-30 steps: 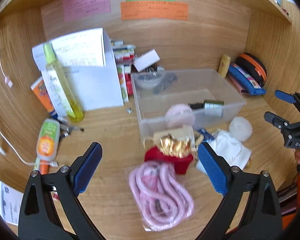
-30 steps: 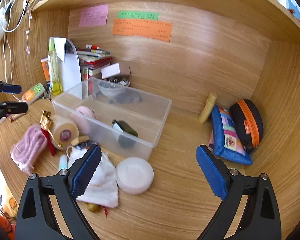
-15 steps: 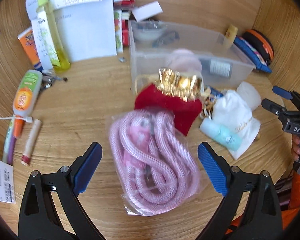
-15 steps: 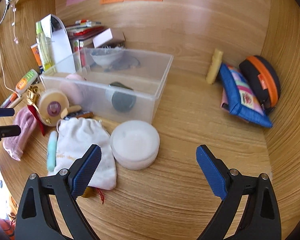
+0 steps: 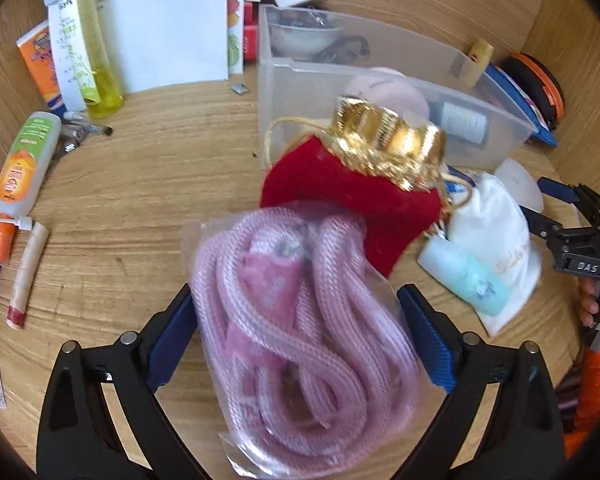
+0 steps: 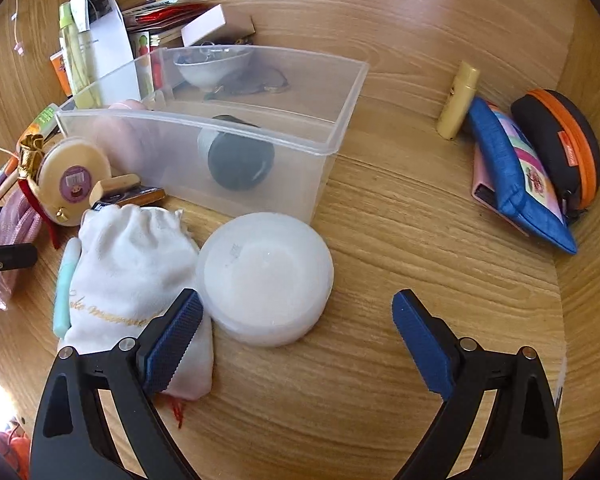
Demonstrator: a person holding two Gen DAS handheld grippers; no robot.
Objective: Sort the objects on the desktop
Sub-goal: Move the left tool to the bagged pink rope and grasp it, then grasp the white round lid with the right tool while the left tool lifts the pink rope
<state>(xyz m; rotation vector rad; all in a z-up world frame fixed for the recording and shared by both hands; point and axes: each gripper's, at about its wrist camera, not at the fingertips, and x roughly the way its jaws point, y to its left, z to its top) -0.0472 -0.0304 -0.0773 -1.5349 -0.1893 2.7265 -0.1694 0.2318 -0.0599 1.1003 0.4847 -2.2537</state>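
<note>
Since the earlier frame, left gripper [image 5: 300,336] has descended astride the bagged pink rope [image 5: 300,364] beside the red pouch [image 5: 352,208] mid-desk (jaws wide, nothing clamped), while right gripper [image 6: 296,336] hangs spread and empty above the round white container [image 6: 266,276] before the clear bin [image 6: 332,128].

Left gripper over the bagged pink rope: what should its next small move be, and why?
Probably close. The left gripper is open, and its blue pads sit on either side of the bagged pink rope, which lies on the desk outside the clear bin. Closing would likely secure it for lifting.
</note>
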